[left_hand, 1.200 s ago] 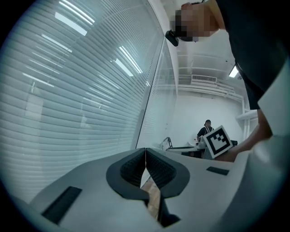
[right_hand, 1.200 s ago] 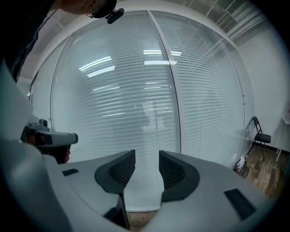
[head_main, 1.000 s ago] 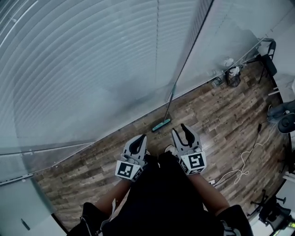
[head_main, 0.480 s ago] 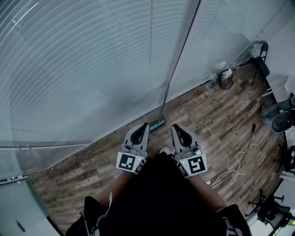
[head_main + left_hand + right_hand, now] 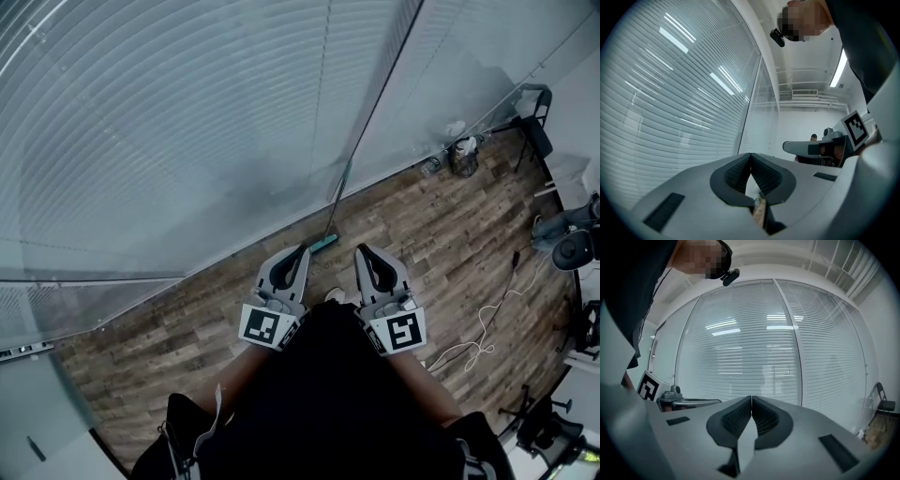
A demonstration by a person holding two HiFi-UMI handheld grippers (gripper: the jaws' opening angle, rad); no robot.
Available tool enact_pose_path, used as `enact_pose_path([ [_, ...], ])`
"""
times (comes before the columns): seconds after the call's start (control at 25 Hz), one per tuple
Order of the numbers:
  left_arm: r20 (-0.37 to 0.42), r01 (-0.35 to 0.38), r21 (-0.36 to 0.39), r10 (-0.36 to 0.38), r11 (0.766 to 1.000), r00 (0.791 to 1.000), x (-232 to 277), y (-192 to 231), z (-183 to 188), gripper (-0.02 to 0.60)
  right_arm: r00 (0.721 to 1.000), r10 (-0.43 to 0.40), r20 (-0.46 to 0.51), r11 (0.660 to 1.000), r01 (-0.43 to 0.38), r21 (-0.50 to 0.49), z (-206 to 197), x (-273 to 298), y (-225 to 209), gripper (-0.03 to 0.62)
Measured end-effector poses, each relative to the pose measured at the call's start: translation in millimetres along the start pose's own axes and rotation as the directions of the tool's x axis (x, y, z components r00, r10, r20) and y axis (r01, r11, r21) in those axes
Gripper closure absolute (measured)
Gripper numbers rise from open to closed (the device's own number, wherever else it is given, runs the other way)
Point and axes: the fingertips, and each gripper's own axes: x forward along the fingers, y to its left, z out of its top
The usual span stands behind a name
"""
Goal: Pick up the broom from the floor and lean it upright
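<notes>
Where a brown wood-plank floor point(image 5: 441, 234) meets a tall glass wall point(image 5: 187, 141) covered by horizontal blinds, a broom point(image 5: 330, 220) stands leaned upright against the wall. Its teal head rests on the floor and its thin handle rises beside a dark window post point(image 5: 384, 84). Farther right along the wall sit a small dark container point(image 5: 462, 157) and a folding chair point(image 5: 536, 117), and a white cable point(image 5: 487, 333) trails over the planks.

In the head view, the broom head shows just ahead of the two grippers, between their tips and closer to the left one. Neither gripper touches it. The left gripper point(image 5: 302, 251) and right gripper point(image 5: 362, 251) are held side by side in front of the person's dark-clothed body. Both point level toward the wall, with their marker cubes nearest the body. Each gripper view shows its jaws pressed together at the tips with nothing between them.
</notes>
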Motion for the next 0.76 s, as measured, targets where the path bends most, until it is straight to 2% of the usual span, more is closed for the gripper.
enact_pose_path([
  [0.16, 0.017, -0.012, 0.007, 0.012, 1.0, 1.0, -6.4, 4.8, 4.7, 0.563, 1.0, 0.006, -0.023, 1.0, -0.007, -0.018, -4.4, 4.2, 8.5, 0.574],
  [0.52, 0.008, -0.085, -0.034, 0.085, 0.996, 0.996, -23.7, 24.3, -3.5, 0.563, 0.997, 0.023, -0.068, 0.999, -0.026, -0.046, -16.7, 16.4, 21.1, 0.574],
  [0.76, 0.012, -0.165, -0.007, 0.165, 0.986, 0.986, -43.0, 66.5, 5.4, 0.563, 0.995, 0.031, -0.091, 0.998, -0.035, -0.042, -21.3, 31.9, 37.2, 0.574],
])
